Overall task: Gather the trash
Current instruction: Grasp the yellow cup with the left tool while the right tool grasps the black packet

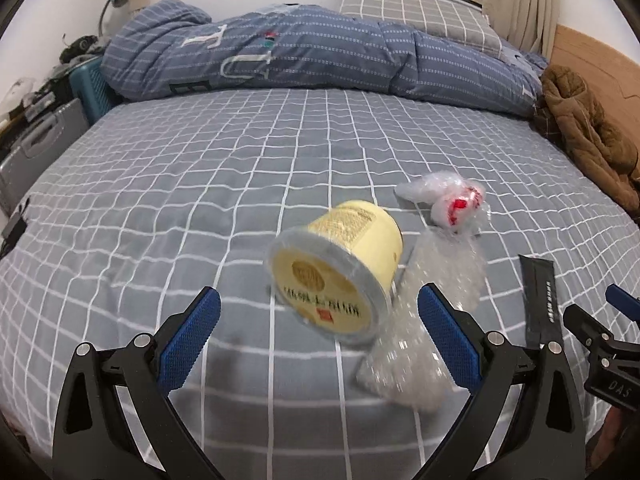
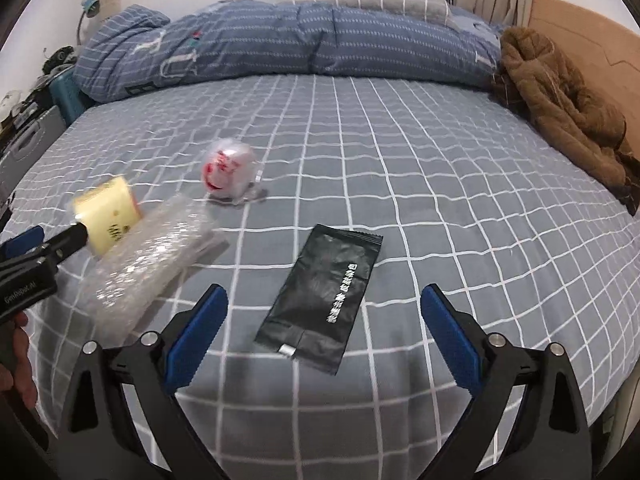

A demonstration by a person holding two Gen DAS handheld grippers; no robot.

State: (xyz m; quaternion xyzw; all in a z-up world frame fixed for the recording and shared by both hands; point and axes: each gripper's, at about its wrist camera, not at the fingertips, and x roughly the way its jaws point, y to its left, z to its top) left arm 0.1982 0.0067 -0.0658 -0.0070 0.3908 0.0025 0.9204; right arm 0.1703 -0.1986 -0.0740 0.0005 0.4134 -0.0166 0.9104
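Here yellow tub [image 1: 340,276] on side, clear-wrapped; black sachet [image 2: 320,296] flat; both jaws wide, empty.

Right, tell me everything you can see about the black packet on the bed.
The black packet is a flat, oblong sachet of glossy film with crimped ends and a column of white print down one side, too small to read. A small pale patch sits near its closer end. It looks sealed and lies flat on the grey checked sheet, angled slightly, between the open fingers of the right gripper, which does not touch it. Nothing else touches it; the bubble wrap lies apart, to its left.
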